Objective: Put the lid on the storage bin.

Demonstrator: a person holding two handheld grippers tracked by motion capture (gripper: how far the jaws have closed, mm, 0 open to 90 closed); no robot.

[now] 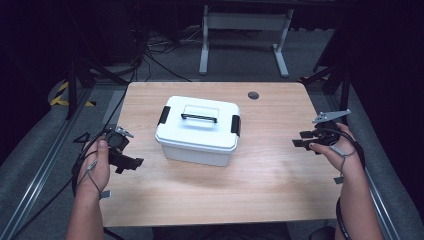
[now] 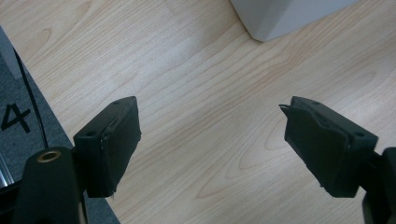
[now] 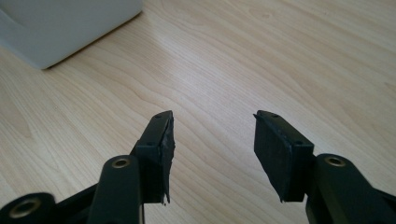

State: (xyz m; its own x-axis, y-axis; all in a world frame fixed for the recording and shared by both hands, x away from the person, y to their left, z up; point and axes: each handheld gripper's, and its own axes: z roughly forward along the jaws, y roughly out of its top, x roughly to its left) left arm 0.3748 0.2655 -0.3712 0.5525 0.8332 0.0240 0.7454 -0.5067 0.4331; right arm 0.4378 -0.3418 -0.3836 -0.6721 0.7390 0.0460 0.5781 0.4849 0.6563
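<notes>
Two grippers flank the work, both with jaws spread and empty. At the lower left of the high view the left gripper [image 1: 131, 163] hovers over the table [image 1: 260, 190], near the white box [image 1: 198, 131]; at the right edge the right gripper [image 1: 303, 139] sits farther off. The box stands at the centre of the frame, lid on, long axis running left to right, black latches [image 1: 163, 115] at both ends, handle [image 1: 199, 118] flat. Each gripper likely heads inward to its latch.
</notes>
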